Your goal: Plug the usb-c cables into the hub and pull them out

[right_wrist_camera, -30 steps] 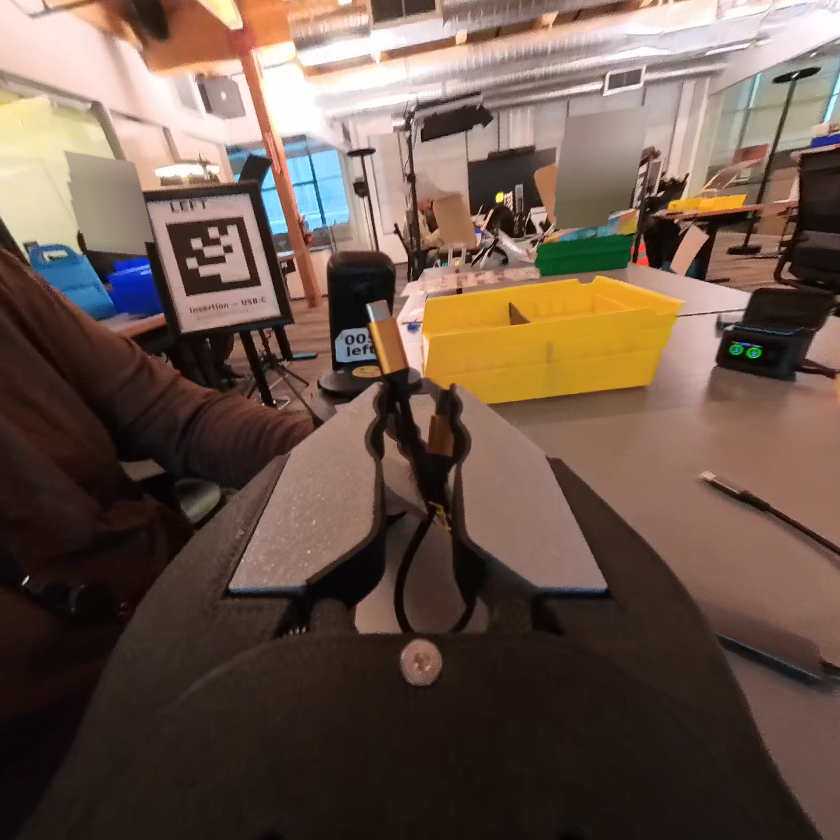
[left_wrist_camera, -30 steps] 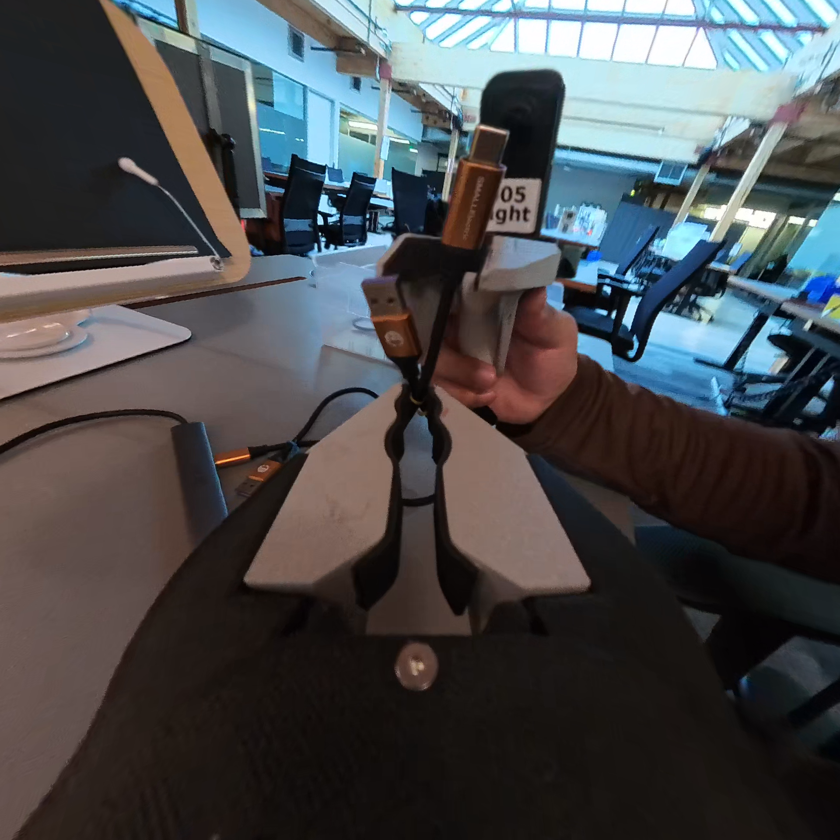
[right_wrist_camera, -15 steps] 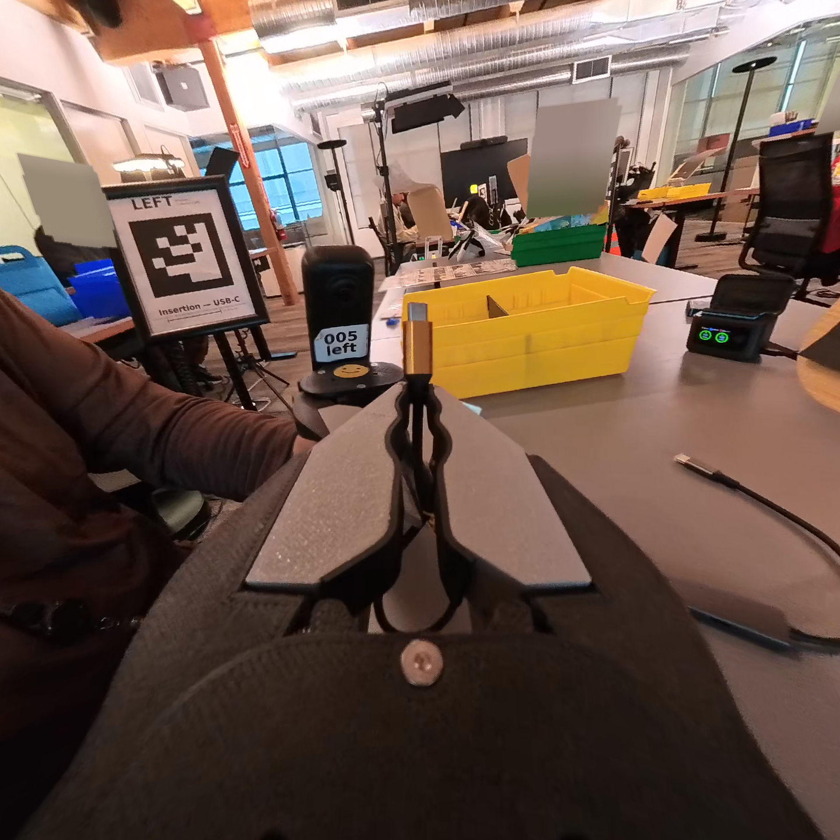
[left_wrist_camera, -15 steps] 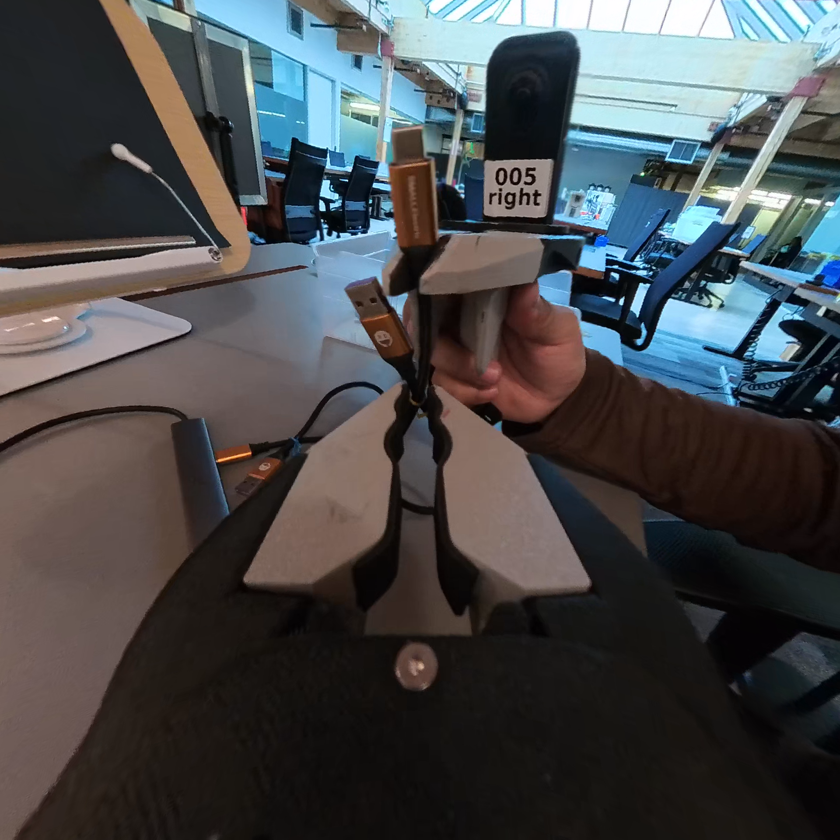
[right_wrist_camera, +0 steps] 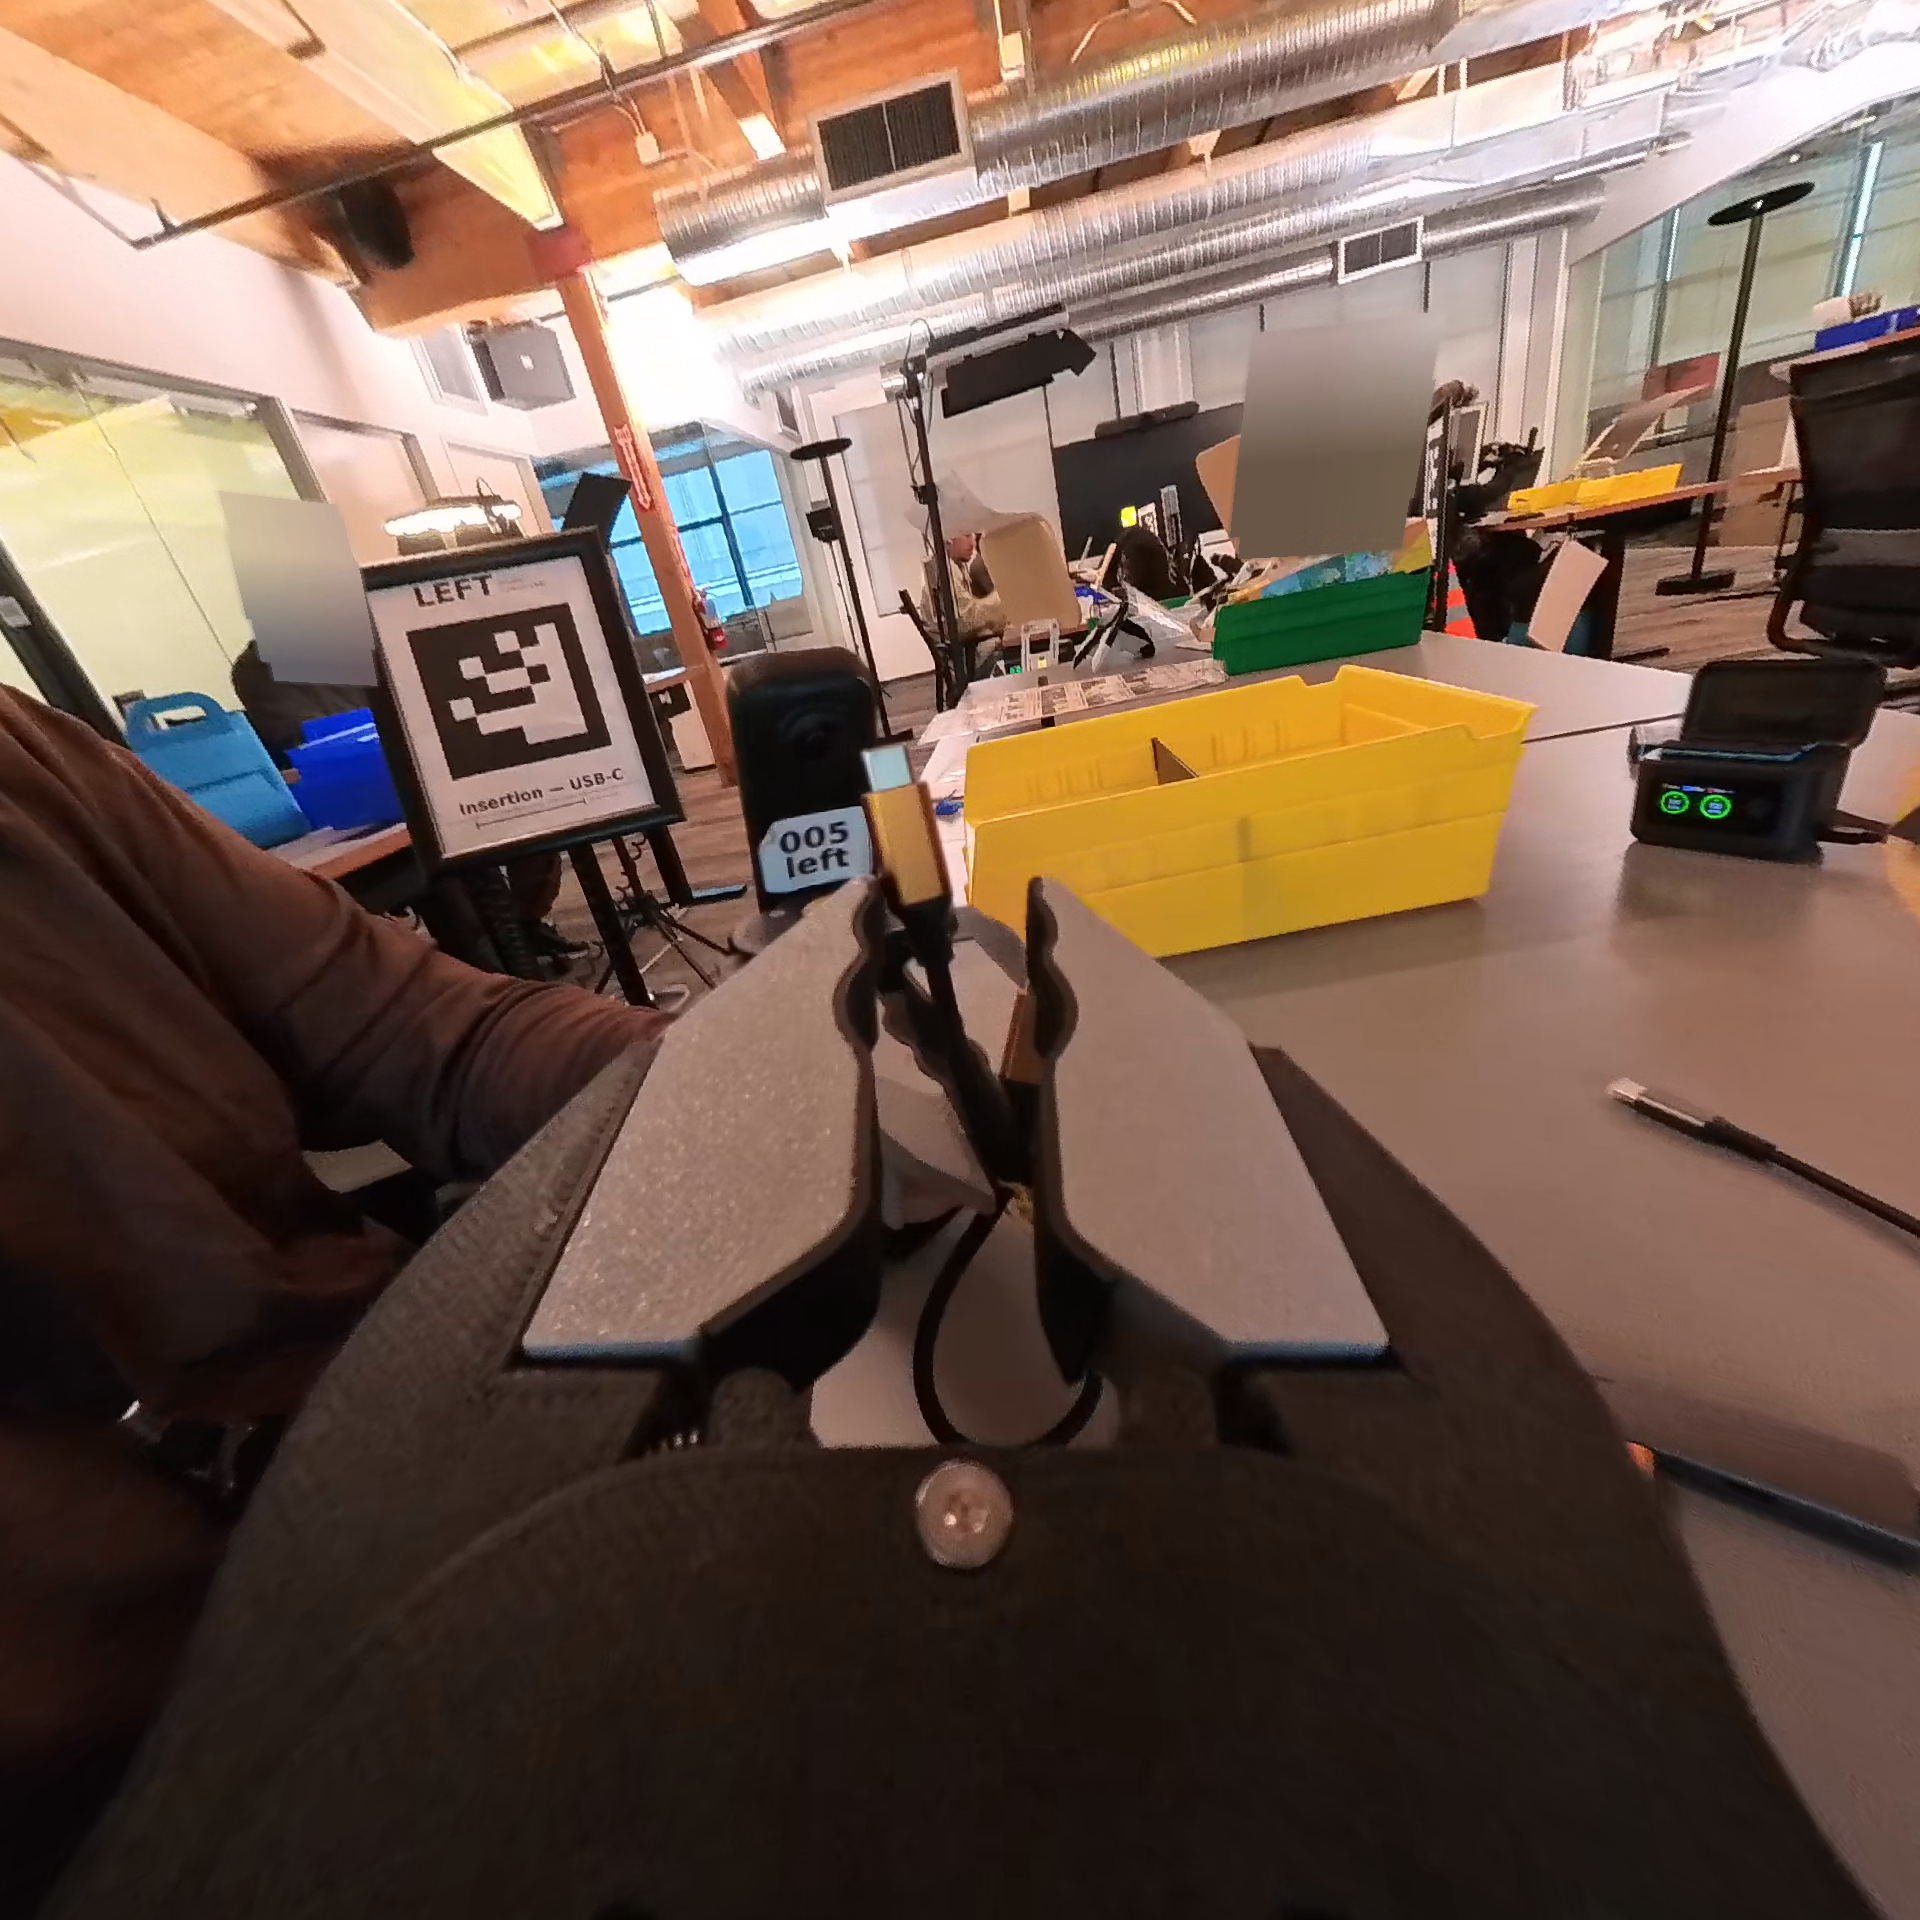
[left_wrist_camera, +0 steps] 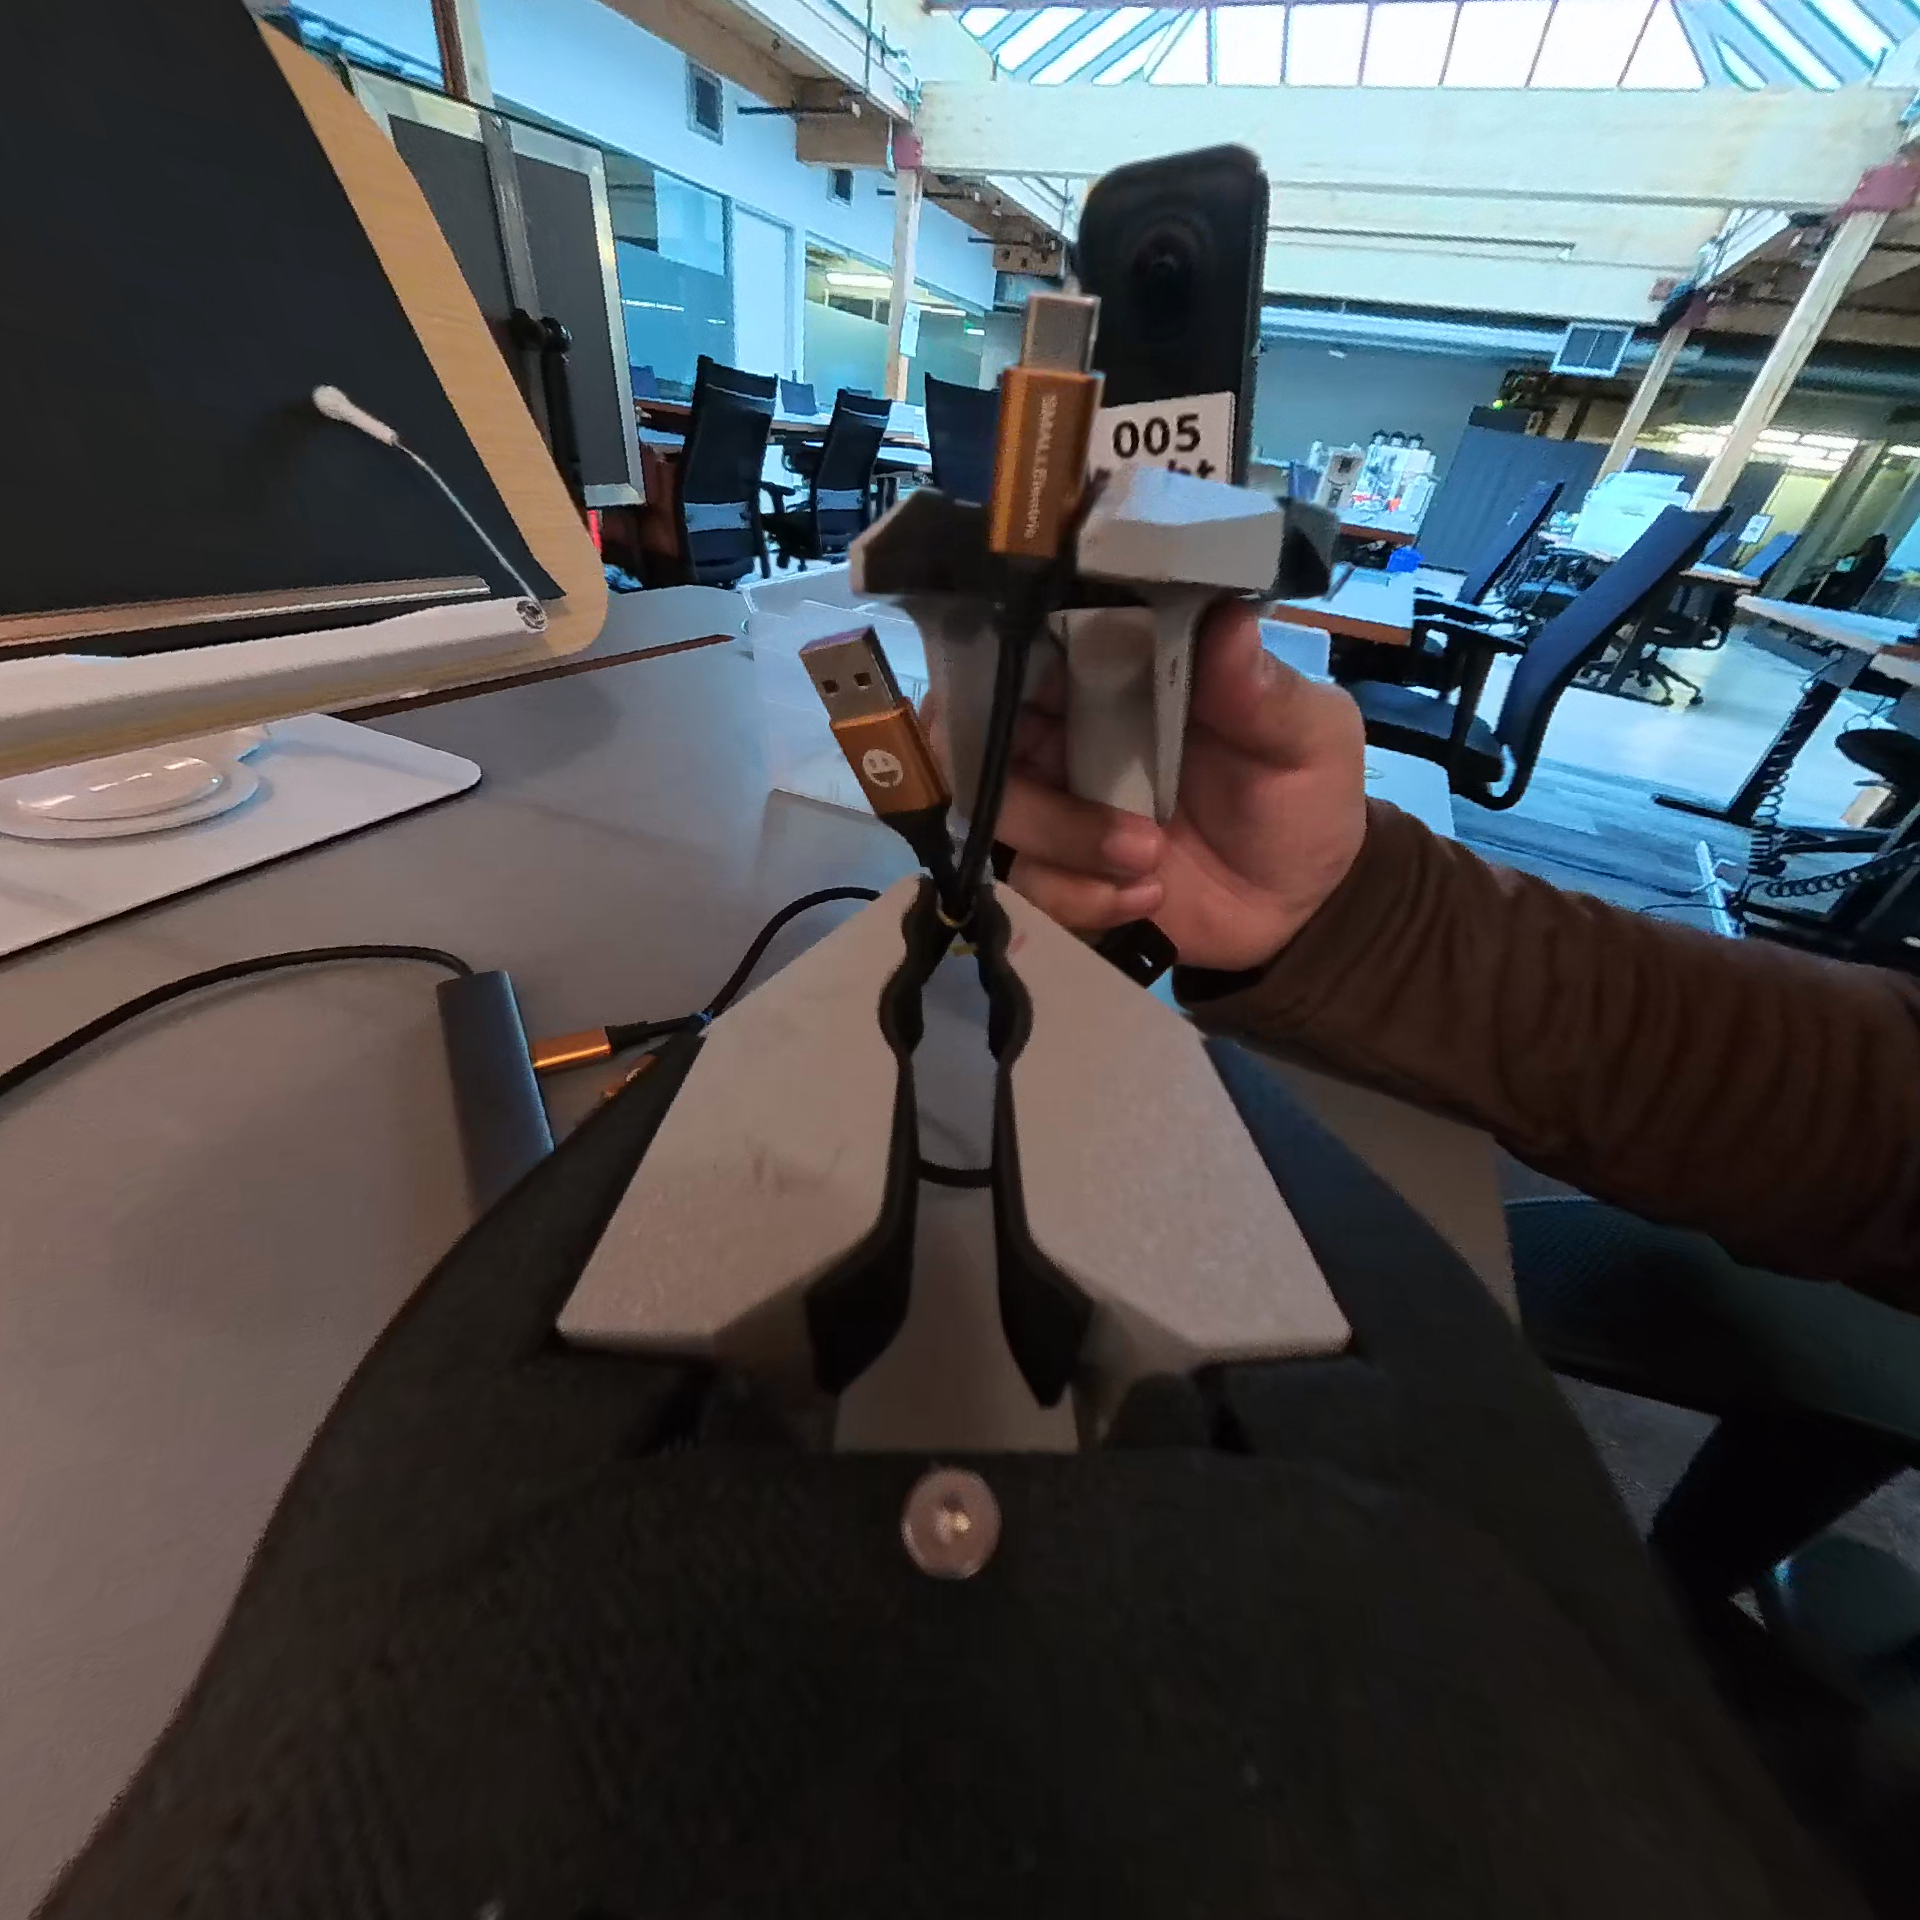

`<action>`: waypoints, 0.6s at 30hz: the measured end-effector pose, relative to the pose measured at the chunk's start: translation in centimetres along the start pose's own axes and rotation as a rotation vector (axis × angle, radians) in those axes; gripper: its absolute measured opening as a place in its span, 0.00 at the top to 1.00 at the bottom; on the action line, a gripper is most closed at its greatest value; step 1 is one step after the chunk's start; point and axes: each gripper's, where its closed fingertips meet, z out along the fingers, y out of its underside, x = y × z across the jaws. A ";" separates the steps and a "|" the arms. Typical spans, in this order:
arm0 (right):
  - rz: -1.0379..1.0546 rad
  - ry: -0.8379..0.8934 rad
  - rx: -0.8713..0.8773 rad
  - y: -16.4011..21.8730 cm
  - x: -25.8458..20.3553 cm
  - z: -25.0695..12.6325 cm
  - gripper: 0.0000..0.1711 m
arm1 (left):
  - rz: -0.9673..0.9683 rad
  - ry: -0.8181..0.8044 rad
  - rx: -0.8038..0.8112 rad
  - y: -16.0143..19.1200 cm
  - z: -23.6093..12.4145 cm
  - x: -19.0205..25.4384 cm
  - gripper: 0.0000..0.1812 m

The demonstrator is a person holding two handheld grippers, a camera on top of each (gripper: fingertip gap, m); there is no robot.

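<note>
A short black cable with an orange USB-A plug [left_wrist_camera: 873, 727] and an orange USB-C plug [left_wrist_camera: 1039, 457] is held above the table. My left gripper [left_wrist_camera: 956, 920] is shut on the cable where its two strands cross. My right gripper [right_wrist_camera: 961, 935] faces it, with its fingers apart. The USB-C plug [right_wrist_camera: 904, 842] stands between them and leans on the left finger. The right gripper [left_wrist_camera: 1070, 540] also shows in the left wrist view, in a person's hand [left_wrist_camera: 1195, 821]. The grey hub [left_wrist_camera: 494, 1070] lies on the table with two orange plugs [left_wrist_camera: 566, 1049] in its side.
A yellow bin [right_wrist_camera: 1247, 821] and a black case with green lights [right_wrist_camera: 1756, 790] stand on the grey table. A loose cable with a silver plug [right_wrist_camera: 1662, 1107] lies to the right. A framed marker sign [right_wrist_camera: 509, 707] stands at the left. A screen on a white stand [left_wrist_camera: 208, 790] is at the far left. The gap from one gripper's tips to the other's is roughly 6 cm.
My right gripper's fingers have opened off the cable, and the USB-C plug now leans left. My left gripper has stayed shut on the cable.
</note>
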 end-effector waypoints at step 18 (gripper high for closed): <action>-0.216 0.489 -0.276 0.8 3.9 -2.3 0.95 | 0.159 -0.435 0.129 -2.0 -3.6 -5.7 0.80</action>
